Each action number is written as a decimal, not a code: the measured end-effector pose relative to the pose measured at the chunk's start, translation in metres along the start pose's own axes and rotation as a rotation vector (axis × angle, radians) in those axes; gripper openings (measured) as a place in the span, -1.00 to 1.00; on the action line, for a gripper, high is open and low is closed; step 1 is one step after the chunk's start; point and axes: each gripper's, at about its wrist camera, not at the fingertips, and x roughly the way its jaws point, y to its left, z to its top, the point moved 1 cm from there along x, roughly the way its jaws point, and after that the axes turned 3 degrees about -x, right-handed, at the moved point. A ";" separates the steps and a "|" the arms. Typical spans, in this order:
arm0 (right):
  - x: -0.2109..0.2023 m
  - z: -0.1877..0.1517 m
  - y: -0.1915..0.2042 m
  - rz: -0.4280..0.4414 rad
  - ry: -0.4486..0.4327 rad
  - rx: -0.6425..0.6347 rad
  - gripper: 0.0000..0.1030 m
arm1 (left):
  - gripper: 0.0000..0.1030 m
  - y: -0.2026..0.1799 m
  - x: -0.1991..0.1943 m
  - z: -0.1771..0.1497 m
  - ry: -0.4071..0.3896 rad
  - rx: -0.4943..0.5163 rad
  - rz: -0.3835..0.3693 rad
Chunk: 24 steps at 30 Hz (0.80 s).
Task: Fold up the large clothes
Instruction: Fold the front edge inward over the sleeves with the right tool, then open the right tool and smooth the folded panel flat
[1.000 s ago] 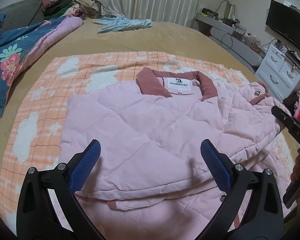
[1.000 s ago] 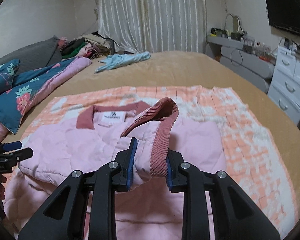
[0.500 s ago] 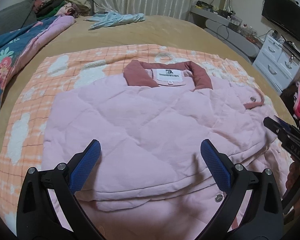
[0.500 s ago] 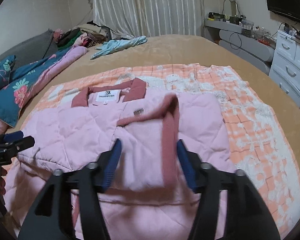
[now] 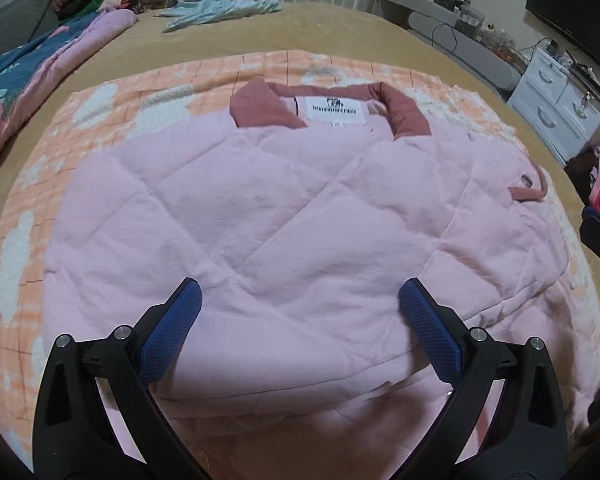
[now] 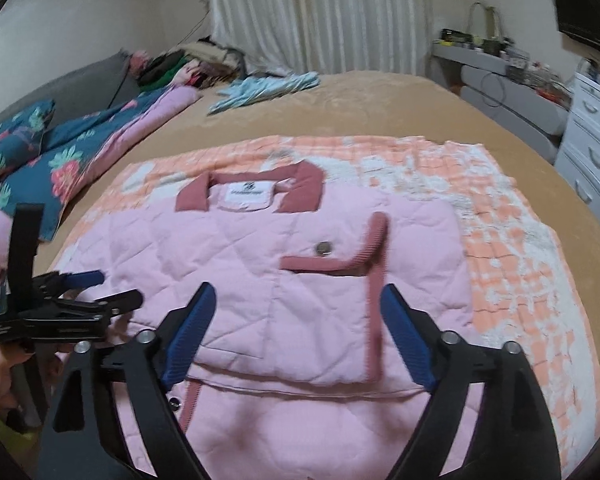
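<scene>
A pink quilted jacket with a dusty-rose collar lies on the orange checked blanket. It also shows in the right wrist view, with both sleeves folded in over the body and the rose cuff of the right sleeve lying flat on top. My left gripper is open and empty above the jacket's lower middle. My right gripper is open and empty just above the folded right sleeve. The left gripper also shows in the right wrist view, at the jacket's left edge.
The blanket lies on a tan bed. A floral quilt and a heap of clothes are at the far left. A light blue garment lies at the back. White drawers stand to the right.
My right gripper opened and let go of the right sleeve's cuff, which now lies flat on the jacket. My left gripper moved closer over the jacket, still open.
</scene>
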 end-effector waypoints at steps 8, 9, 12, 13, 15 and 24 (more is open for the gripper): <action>0.049 -0.013 0.022 -0.017 0.188 -0.047 0.74 | 0.84 0.012 0.010 -0.006 0.011 -0.021 -0.017; 0.057 -0.017 0.022 -0.025 0.216 -0.046 0.75 | 0.84 0.012 0.010 -0.006 0.011 -0.024 -0.020; 0.078 -0.024 0.020 -0.021 0.242 -0.001 0.89 | 0.84 0.012 0.011 -0.008 0.008 -0.019 -0.015; 0.082 -0.026 0.020 -0.023 0.245 0.005 0.92 | 0.84 0.012 0.011 -0.008 0.007 -0.018 -0.013; 0.091 -0.030 0.019 -0.027 0.250 0.018 0.92 | 0.84 0.011 0.012 -0.009 0.005 -0.015 -0.009; 0.102 -0.035 0.017 -0.040 0.237 0.004 0.92 | 0.84 0.009 0.004 -0.012 0.002 -0.029 0.012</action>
